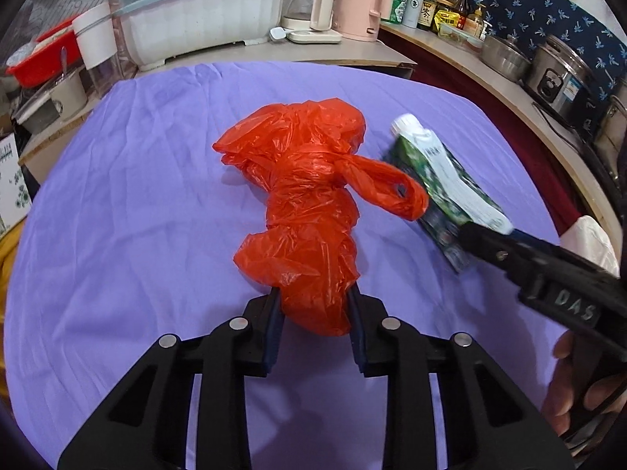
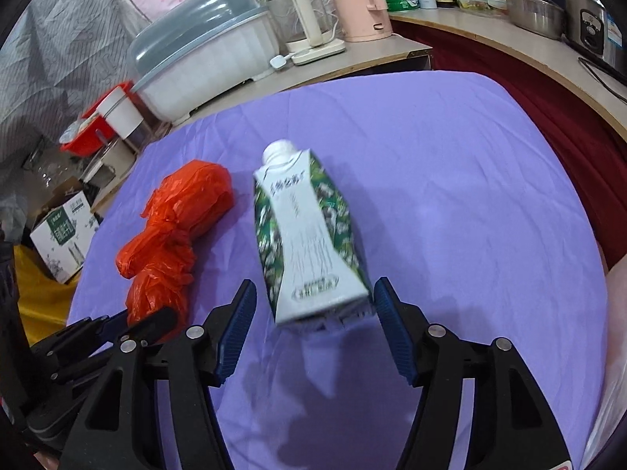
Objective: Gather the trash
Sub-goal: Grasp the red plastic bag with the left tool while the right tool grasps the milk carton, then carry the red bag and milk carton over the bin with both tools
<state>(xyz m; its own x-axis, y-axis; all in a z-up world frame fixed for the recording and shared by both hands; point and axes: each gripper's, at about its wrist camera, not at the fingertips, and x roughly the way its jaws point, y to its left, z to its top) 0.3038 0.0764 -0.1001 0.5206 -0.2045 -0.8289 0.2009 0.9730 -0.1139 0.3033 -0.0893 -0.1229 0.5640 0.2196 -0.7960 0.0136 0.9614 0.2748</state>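
A crumpled red plastic bag (image 1: 305, 180) lies along the middle of the purple cloth (image 1: 137, 196). My left gripper (image 1: 315, 313) has its blue pads pressed on the bag's near end. Right of the bag lies a green-and-white drink carton (image 1: 443, 180) with a white cap, its cap pointing away. In the right wrist view the carton (image 2: 305, 235) has its base between the fingertips of my right gripper (image 2: 315, 286). That gripper stands open, with a gap at the left pad. The red bag (image 2: 176, 211) lies to the carton's left, and the left gripper (image 2: 137, 325) is at its near end.
Behind the cloth stand a lidded white dish drainer (image 1: 196, 11), a glass kettle (image 1: 309, 4) and a pink kettle (image 1: 358, 4). Steel pots (image 1: 505, 55) and bottles line the curved shelf at right. A cardboard box (image 2: 62, 235) sits low at left. A hand (image 1: 568, 391) holds the right gripper.
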